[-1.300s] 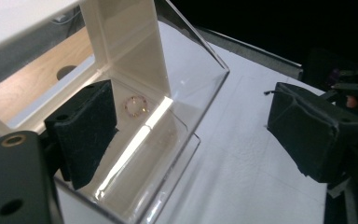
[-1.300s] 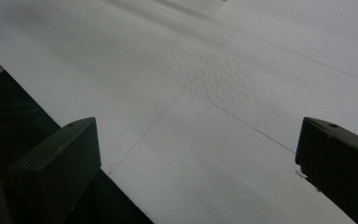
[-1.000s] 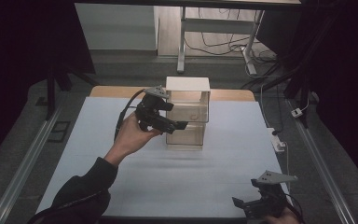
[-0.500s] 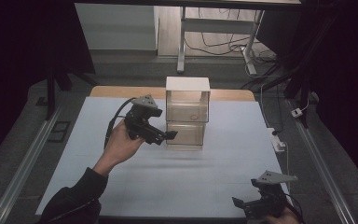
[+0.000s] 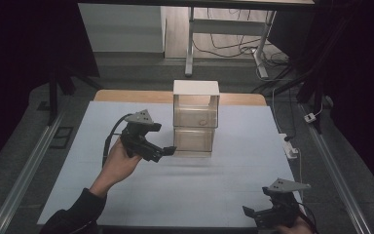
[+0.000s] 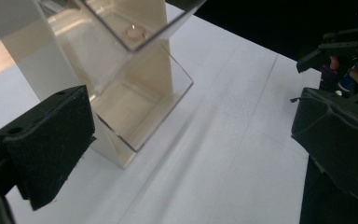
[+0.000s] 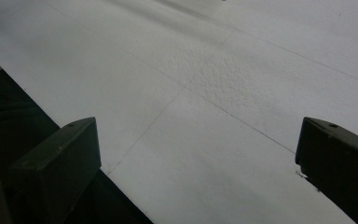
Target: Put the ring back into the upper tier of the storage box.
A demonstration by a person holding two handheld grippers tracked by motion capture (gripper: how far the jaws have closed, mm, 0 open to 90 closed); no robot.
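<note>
The left gripper (image 5: 168, 150) has its jaws spread wide, and they have just been opening; nothing is between them. In the left gripper view, its left pad (image 6: 51, 140) stands in front of the lower corner of the clear two-level box (image 6: 135, 107), and the right pad is well apart at the other edge of the picture. From the high view, the jaw tips point toward the lower compartment (image 5: 193, 141) of the box (image 5: 196, 117), just beside its left front corner; I cannot tell if they touch it. The box stands upright near the far middle of the white table sheet (image 5: 185, 195), with a white top. A small ring-like thing (image 6: 134, 32) lies in the upper compartment.

The right gripper (image 5: 255, 214) rests at the near right corner of the sheet, well apart from the box. Its jaws are also wide, with only the bare sheet (image 7: 205, 116) between them.
</note>
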